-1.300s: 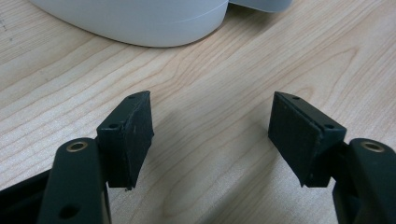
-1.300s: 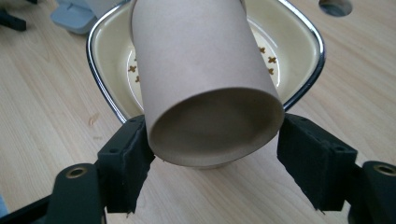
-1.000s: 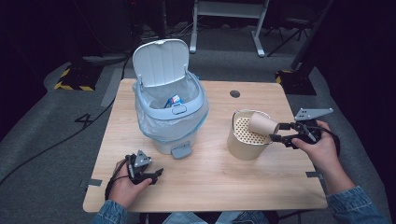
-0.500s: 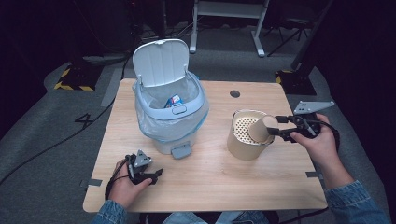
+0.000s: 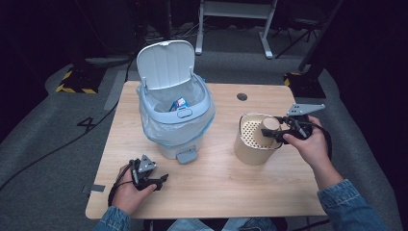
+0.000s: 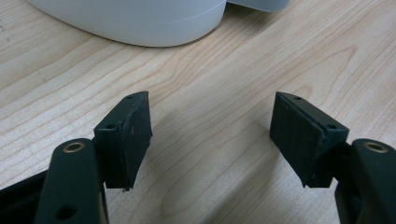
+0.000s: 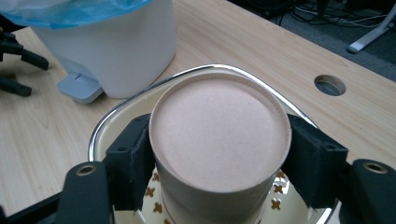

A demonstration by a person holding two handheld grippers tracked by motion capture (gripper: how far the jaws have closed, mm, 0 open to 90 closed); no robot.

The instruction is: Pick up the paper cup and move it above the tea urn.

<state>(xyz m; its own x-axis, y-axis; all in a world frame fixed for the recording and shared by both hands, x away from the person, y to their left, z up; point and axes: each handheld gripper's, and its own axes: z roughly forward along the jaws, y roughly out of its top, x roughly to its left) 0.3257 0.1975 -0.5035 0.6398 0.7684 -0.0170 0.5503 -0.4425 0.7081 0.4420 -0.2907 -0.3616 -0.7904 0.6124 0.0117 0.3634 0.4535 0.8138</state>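
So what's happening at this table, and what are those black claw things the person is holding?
A person sits at a wooden table with a hand-held gripper in each hand. The right gripper is clamped on a tan cylinder, holding it over the mouth of a beige perforated container. The left gripper rests open on the table, holding nothing, near a white pedal bin whose lid stands open. The bin is lined with a bag and has some packaging inside.
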